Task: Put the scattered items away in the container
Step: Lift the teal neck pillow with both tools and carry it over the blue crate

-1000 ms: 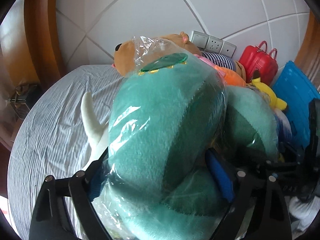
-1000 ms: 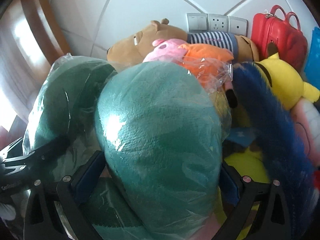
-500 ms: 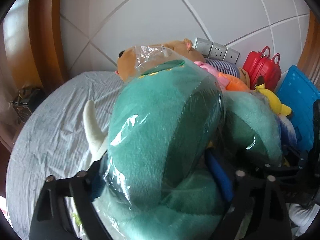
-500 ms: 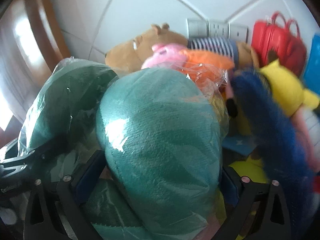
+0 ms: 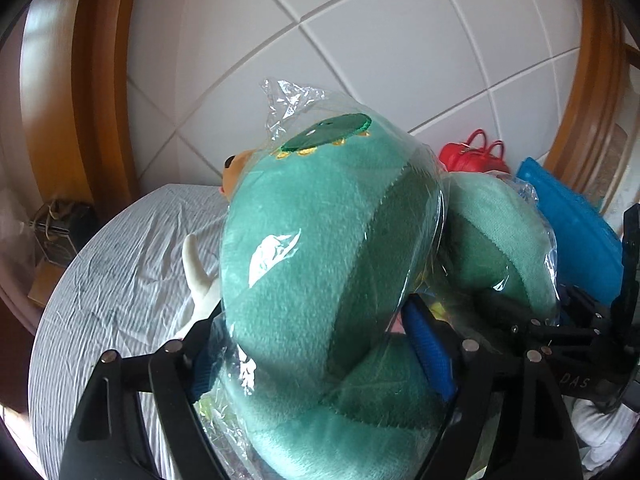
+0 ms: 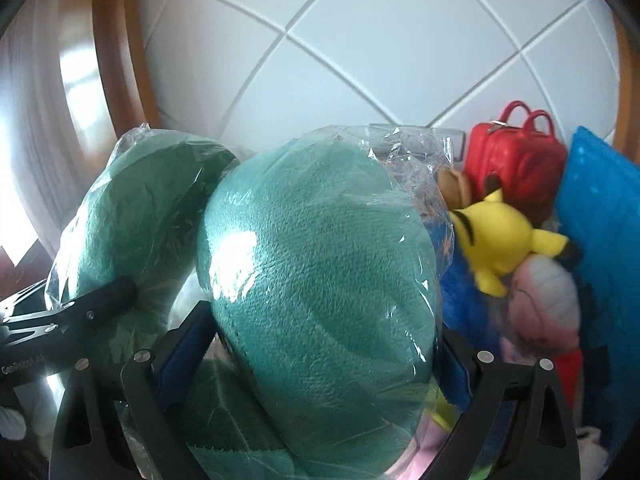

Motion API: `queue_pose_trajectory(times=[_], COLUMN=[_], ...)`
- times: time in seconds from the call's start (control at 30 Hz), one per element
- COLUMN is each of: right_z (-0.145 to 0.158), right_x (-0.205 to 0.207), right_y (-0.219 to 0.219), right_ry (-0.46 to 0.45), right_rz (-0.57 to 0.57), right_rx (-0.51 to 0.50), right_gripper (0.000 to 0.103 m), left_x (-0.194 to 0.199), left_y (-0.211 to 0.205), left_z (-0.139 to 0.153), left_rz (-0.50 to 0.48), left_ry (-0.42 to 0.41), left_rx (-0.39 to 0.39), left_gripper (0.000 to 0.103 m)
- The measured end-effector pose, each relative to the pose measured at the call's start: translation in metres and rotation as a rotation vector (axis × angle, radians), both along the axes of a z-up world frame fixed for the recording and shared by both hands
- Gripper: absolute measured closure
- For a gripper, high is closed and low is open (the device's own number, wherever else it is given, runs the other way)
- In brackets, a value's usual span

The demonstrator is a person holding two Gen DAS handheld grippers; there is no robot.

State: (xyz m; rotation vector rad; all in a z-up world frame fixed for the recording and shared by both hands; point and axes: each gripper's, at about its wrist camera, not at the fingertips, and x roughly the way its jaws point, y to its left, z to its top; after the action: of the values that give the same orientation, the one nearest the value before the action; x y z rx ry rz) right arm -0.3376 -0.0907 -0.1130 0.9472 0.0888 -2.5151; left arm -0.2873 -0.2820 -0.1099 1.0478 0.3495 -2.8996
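A large green plush toy wrapped in clear plastic fills both views and hangs lifted above the bed. My left gripper is shut on its nearer lobe, with the blue pads pressing into both sides. My right gripper is shut on the other lobe, again with both pads pressed in. In the left wrist view the right gripper's fingers show at the right edge. The left gripper's finger pokes in from the left in the right wrist view. A blue plastic container wall stands at the far right.
A red handbag, a yellow plush and a pink-white plush are piled against the white panelled wall. A striped bed sheet spreads to the left, with a white plush piece and a brown plush's nose. Wooden frames flank the wall.
Both grippers have risen with the green plush still clamped. The toy pile and wall sockets have sunk behind it, and more of the wall shows above.
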Motion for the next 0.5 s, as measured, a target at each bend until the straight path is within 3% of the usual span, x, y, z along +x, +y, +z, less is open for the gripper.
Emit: queue_pose_trajectory(times=[0.5], right_z=[0.01], right_x=[0.065], right_y=[0.082], right_ry=[-0.005], right_rz=[-0.009], right_rx=[-0.028], right_gripper=[0.006], left_x=[0.064], left_y=[0.065], left_z=[0.009], left_rz=[-0.018], left_ry=[0.0], left_rx=[-0.003], left_gripper=[0.021])
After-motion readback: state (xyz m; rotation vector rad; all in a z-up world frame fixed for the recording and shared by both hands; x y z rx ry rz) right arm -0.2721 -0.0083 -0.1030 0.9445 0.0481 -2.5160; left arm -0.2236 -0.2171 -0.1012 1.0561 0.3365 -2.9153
